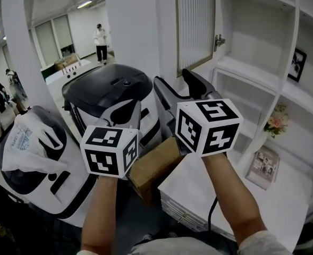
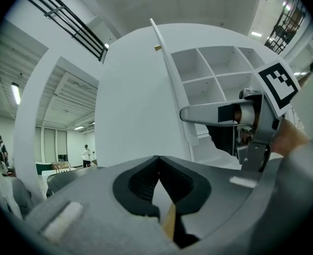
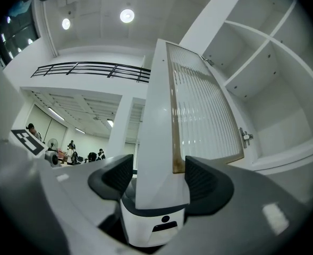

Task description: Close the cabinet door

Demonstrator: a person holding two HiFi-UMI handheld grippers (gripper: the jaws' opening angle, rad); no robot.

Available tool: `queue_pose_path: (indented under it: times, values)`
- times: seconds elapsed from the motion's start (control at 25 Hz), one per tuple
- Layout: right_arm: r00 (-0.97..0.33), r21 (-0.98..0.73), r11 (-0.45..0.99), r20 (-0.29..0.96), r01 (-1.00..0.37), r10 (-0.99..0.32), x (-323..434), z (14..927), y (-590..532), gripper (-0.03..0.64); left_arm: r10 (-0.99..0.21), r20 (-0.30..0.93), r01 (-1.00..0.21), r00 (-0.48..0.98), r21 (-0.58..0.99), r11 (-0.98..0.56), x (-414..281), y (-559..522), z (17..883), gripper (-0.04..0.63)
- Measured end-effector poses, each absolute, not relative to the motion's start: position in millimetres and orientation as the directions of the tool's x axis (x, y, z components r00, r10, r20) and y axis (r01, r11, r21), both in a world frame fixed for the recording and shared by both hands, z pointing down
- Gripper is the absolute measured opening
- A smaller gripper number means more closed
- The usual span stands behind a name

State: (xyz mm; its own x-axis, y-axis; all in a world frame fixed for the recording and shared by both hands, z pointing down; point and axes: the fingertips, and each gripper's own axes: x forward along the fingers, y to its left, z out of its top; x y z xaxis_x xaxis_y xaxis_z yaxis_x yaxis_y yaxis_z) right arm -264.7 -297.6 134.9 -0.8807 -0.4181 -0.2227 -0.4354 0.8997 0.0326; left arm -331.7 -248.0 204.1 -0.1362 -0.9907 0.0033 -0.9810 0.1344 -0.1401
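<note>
The cabinet (image 1: 262, 41) stands open at our right. Its door (image 3: 199, 110) is swung well out, with its free edge towards us. We judge the main risk to be a hard shove: the door would slam into the frame and jar the pane (image 3: 209, 105) and the hinge (image 3: 245, 136). A jaw left around the edge could also be trapped against the frame as the door shuts. And since the painted edge looks slick, an off-centre push may slide off it.

The cabinet is flat white board in square, matte compartments. The door is a white frame with a thin brownish trim around a ribbed, translucent pane, and the hinge is small bright metal.

The right gripper (image 3: 153, 179) has its jaws spread, with the door's edge lined up in the gap; we cannot tell if they touch it. The pads are dark and grooved. The left gripper (image 2: 159, 166) has its jaws pressed together on nothing, low beside the right one.
</note>
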Motion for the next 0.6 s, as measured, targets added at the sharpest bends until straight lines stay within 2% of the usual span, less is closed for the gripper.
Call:
queue_pose_path:
  times: [0.6]
  values:
    - [-0.823,-0.011,0.845,-0.223,-0.534,-0.523,-270.1,132.8,-302.0,0.259,-1.0,-0.018,-0.989,0.005,-0.15,-0.002,-331.3,-255.7,196.2,-0.003]
